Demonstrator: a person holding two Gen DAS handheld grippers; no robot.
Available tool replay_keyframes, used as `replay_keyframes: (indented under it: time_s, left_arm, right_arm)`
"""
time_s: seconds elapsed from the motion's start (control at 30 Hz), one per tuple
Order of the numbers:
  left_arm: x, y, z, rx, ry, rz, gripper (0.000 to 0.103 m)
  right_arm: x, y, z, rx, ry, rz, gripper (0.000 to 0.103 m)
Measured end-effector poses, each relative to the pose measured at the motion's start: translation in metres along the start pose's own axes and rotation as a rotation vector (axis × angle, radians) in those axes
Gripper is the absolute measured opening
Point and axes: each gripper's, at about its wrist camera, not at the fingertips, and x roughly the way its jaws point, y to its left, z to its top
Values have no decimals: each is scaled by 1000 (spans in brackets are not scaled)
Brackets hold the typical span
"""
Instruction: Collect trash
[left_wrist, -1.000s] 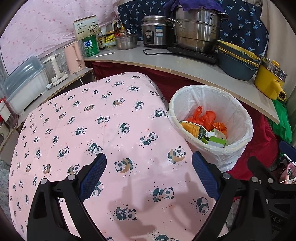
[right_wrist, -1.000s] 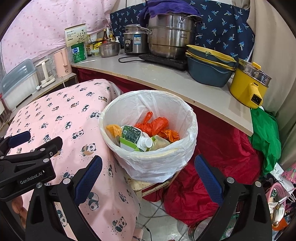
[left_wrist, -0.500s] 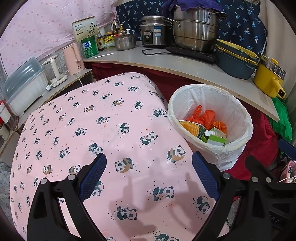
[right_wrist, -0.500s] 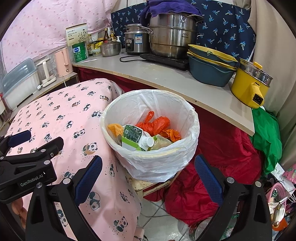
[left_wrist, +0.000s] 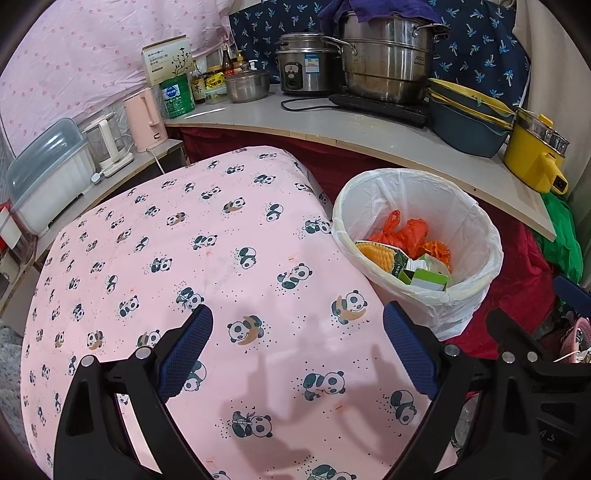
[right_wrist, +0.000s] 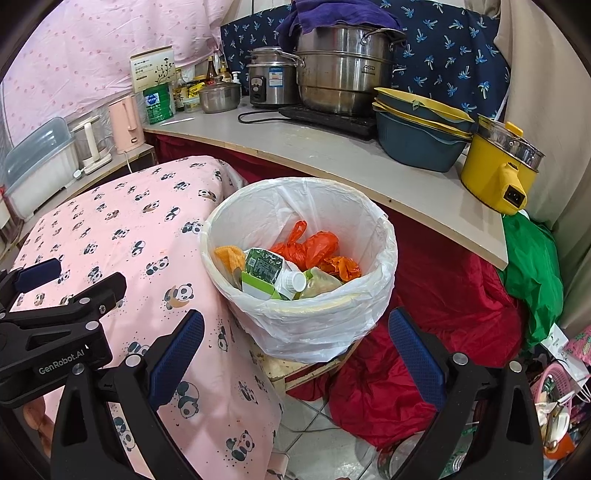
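A bin lined with a white bag (left_wrist: 476, 221) (right_wrist: 258, 210) stands beside the table covered in a pink panda cloth (left_wrist: 184, 258) (right_wrist: 122, 229). Inside lie an orange plastic bag (right_wrist: 314, 243), a green carton (right_wrist: 260, 273), a bottle with a white cap (right_wrist: 293, 282) and a yellow wrapper (left_wrist: 375, 253). My left gripper (left_wrist: 297, 347) hovers open over the cloth, left of the bin, holding nothing. My right gripper (right_wrist: 295, 350) is open and empty in front of the bin, slightly above its near rim. The left gripper's body (right_wrist: 55, 325) shows at the lower left of the right wrist view.
A counter (right_wrist: 295, 144) behind the bin carries steel pots (right_wrist: 343, 74), stacked blue and yellow basins (right_wrist: 421, 136), a yellow electric pot (right_wrist: 498, 170) and a pink kettle (left_wrist: 144, 120). Red cloth (right_wrist: 436, 295) and green cloth (right_wrist: 532, 273) lie right of the bin. A pink basket (right_wrist: 550, 384) sits on the floor.
Both views have drifted only slightly; the bin sits a touch higher and closer in the right wrist view. Both grippers stay open and empty.
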Motion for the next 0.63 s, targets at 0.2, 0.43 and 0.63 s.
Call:
replay_keyframes:
  time_s: [0.2, 0.43, 0.63]
  left_arm:
    - [0, 0, 0, -3, 0, -1, 89]
    - [0, 2, 1, -7, -4, 0, 89]
    - [1, 4, -1, -17, 5, -4, 89]
  right_arm:
    - [0, 1, 0, 1, 0, 0, 96]
    - [-1, 0, 0, 3, 0, 0, 96]
    - [-1, 4, -1, -1, 2, 2, 96]
